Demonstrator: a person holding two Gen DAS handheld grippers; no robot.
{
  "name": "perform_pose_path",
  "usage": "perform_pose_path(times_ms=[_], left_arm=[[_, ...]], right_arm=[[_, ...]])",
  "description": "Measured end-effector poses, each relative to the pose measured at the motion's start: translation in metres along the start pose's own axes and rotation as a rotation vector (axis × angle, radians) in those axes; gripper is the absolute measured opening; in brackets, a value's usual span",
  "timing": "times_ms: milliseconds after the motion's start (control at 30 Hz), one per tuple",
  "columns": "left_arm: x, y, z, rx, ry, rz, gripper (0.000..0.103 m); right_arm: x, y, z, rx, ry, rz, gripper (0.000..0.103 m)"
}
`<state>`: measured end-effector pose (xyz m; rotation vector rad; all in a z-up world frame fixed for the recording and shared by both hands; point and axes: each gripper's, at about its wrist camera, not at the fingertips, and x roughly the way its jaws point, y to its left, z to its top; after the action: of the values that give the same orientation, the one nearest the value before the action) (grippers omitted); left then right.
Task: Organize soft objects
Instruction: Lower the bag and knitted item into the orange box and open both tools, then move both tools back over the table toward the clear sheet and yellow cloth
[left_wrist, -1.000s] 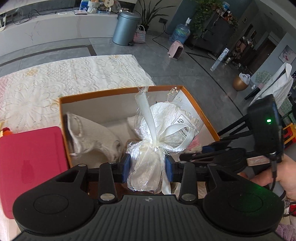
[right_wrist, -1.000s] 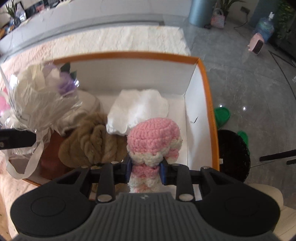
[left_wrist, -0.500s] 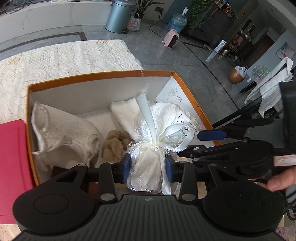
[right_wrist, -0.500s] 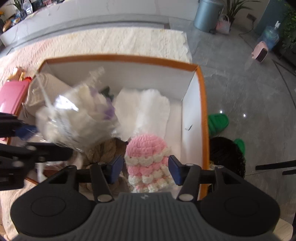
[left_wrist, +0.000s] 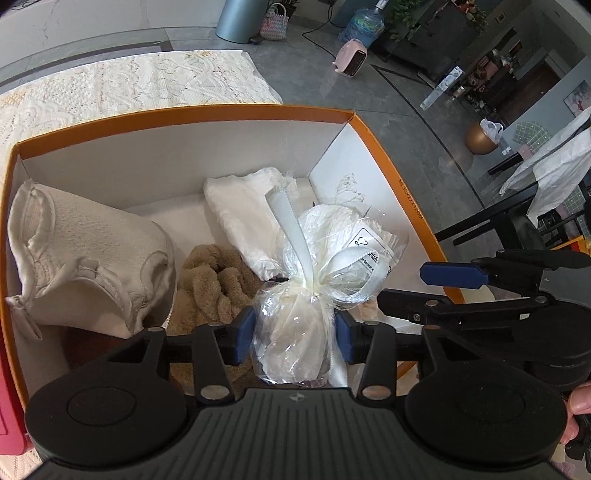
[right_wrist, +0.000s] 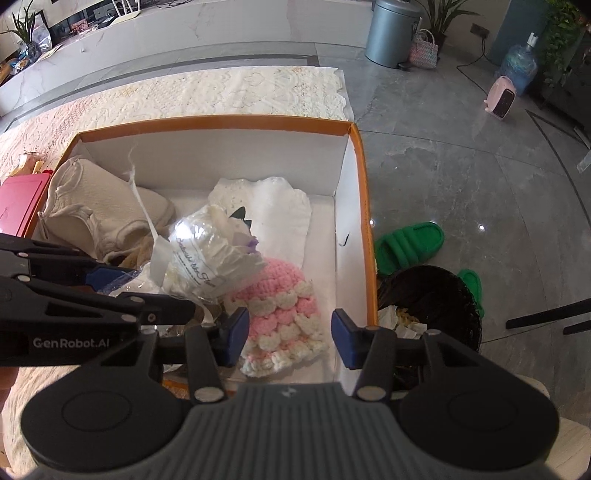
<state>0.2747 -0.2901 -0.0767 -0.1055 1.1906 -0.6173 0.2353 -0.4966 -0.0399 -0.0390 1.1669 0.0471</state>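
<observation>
Black gripper (right_wrist: 286, 341), blue pads (right_wrist: 236, 341), "GenRobot.AI" lettering

Glossy grey stone floor (right_wrist: 461, 155), grey bin (right_wrist: 392, 31), green slippers (right_wrist: 410, 245).

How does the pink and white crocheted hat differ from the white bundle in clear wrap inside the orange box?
The crocheted hat is pink with white scalloped rows; the wrapped bundle is almost all white. The hat is bare yarn; the bundle sits in clear film with a white ribbon and a printed label. The hat lies flat; the bundle partly covers it. Both are inside the orange box.
</observation>
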Motion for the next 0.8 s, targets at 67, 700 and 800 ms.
perform_pose_path(times_ms=[67, 700, 800], left_arm=[[-0.006, 0.001, 0.000, -0.006, -0.019, -0.004, 0.066], [-0.106, -0.004, -0.036, 0.189, -0.174, 0.134, 0.026], [-0.126, 0.008, -0.051, 0.192, -0.207, 0.163, 0.022]], right_arm=[[-0.003, 0.000, 0.001, 0.002, -0.005, 0.003, 0.049], [-0.049, 0.026, -0.014, 0.049, -0.106, 0.058, 0.048], [-0.056, 0.040, -0.022, 0.075, -0.135, 0.098, 0.048]])
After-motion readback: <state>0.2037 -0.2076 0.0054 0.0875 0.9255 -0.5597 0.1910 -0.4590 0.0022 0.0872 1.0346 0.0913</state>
